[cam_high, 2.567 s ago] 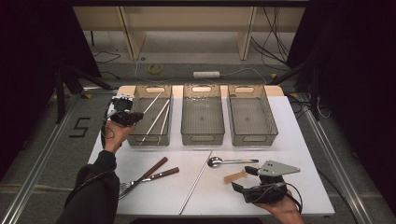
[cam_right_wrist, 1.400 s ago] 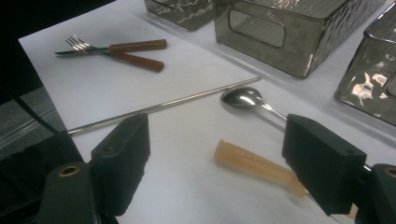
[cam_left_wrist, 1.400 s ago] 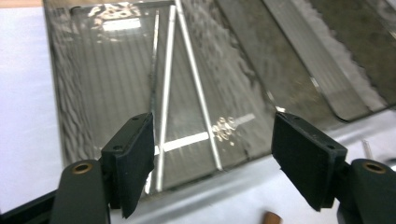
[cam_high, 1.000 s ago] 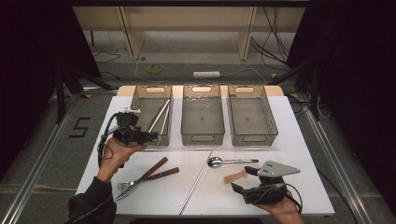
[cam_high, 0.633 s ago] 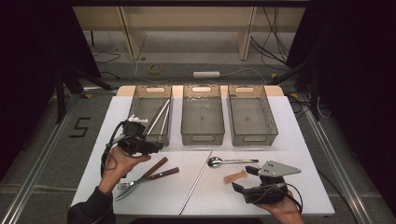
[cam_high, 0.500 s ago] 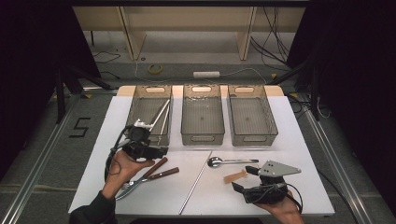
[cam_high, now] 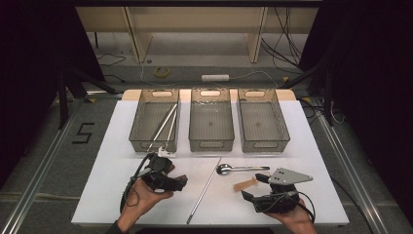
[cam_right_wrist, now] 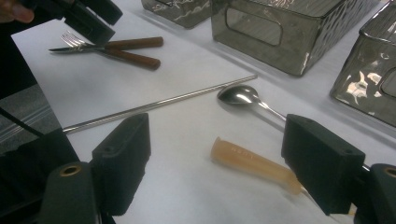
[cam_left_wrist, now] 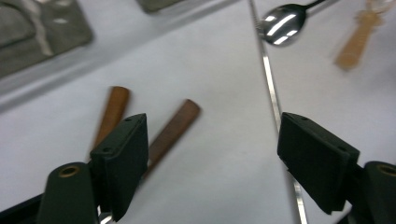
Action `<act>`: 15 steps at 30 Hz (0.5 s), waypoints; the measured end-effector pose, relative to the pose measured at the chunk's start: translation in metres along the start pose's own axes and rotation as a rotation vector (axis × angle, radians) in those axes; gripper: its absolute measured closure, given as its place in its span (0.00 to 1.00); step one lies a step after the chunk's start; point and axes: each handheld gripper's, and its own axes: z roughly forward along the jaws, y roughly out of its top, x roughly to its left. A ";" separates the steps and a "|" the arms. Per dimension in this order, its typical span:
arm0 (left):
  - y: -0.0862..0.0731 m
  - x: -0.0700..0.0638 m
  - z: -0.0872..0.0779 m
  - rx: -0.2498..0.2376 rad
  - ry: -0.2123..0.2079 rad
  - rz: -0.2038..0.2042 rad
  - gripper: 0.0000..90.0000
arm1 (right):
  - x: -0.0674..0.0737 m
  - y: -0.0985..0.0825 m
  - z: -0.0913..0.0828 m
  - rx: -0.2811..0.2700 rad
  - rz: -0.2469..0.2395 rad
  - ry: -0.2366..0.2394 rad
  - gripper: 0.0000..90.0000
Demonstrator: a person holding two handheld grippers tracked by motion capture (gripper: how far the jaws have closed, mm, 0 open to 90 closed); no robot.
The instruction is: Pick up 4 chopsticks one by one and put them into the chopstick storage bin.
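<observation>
Left tool (cam_high: 181,182): jaws apart, nothing between them, poised over two wooden-handled utensils (cam_left_wrist: 170,132) lying on the white worktop (cam_high: 112,165). Right tool (cam_right_wrist: 217,170): jaws apart and empty, low over the worktop, a tan-handled piece (cam_right_wrist: 254,164) lying between them and a spoon (cam_right_wrist: 239,95) just beyond. Long steel rod (cam_high: 203,190) lay between the two tools.

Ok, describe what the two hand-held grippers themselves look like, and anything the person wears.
The left hand-held gripper is a black body with two flat, blocky black jaws and a black cable looping from it. The right hand-held gripper is built alike, topped by a grey three-cornered plate with dark screws. Brass-coloured ringed holes sit beside the jaw bases. A dark sleeve covers the left forearm.
</observation>
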 end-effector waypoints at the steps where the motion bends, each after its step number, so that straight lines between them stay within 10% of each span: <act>1: -0.001 -0.003 0.001 0.003 -0.005 0.007 0.28 | 0.000 0.000 0.000 0.001 0.000 0.001 0.28; 15: -0.015 -0.030 0.022 0.100 -0.022 0.095 0.39 | 0.001 0.000 0.001 0.010 -0.001 0.002 0.28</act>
